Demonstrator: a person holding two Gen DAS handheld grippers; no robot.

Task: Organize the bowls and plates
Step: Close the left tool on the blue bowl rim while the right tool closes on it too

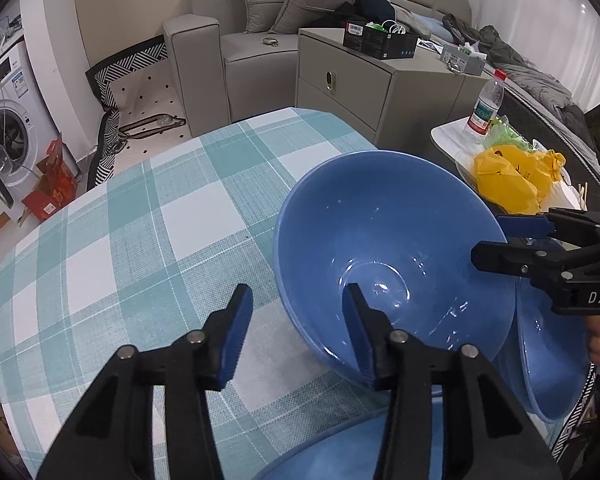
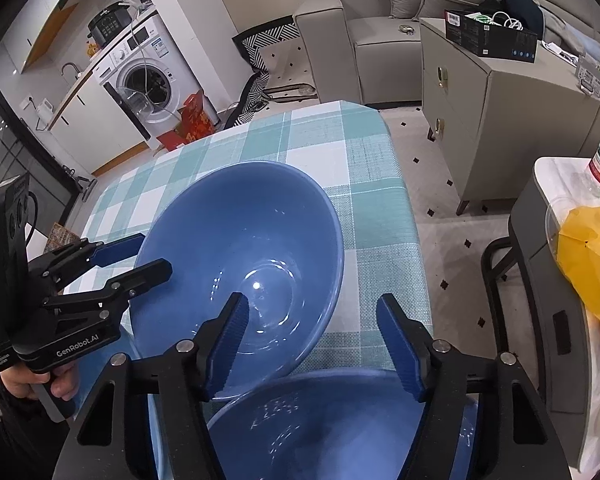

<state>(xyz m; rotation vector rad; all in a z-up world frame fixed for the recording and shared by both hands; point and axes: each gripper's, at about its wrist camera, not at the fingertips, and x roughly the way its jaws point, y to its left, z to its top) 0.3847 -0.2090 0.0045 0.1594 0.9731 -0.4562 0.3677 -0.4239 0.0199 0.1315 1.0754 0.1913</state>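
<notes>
Left gripper [image 1: 296, 308] and right gripper [image 2: 312, 320], jaws wide, straddle the tilted blue bowl's [image 1: 380, 240] rim.
Glazed, rigid, slippery, breakable: pinch its rim at nine and three o'clock over the desk [image 1: 140, 240].

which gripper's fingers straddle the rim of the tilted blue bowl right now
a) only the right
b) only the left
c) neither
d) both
d) In each wrist view the tilted blue bowl has its rim between open fingers: the left gripper has one finger inside and one outside on its side, and the right gripper does the same at the opposite rim, though whether any finger touches the bowl is unclear.
</notes>
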